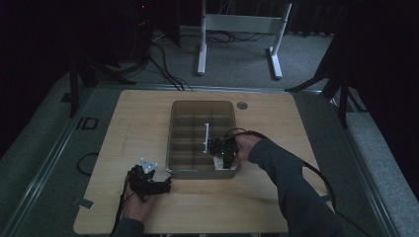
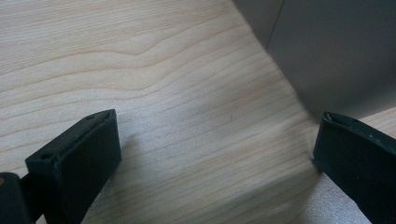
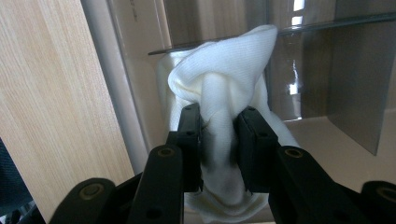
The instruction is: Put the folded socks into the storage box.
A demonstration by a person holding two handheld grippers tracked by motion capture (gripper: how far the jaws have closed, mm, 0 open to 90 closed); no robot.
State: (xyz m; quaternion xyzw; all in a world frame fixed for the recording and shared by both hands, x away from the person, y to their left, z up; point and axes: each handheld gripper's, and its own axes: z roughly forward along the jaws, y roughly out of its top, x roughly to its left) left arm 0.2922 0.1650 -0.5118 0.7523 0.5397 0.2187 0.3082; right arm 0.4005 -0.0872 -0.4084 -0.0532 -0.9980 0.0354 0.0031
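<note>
My right gripper pinches a bunched white cloth, jaws nearly closed with the fabric squeezed between them, inside the near right compartment of the bin. I judge this to be the placing step: the cloth sits low in its cell, against the near wall. Next I'd ease the jaws apart and lift straight up, clear of the dividers. My left gripper rests wide open and empty on the table, just beside the bin's near left corner.
</note>
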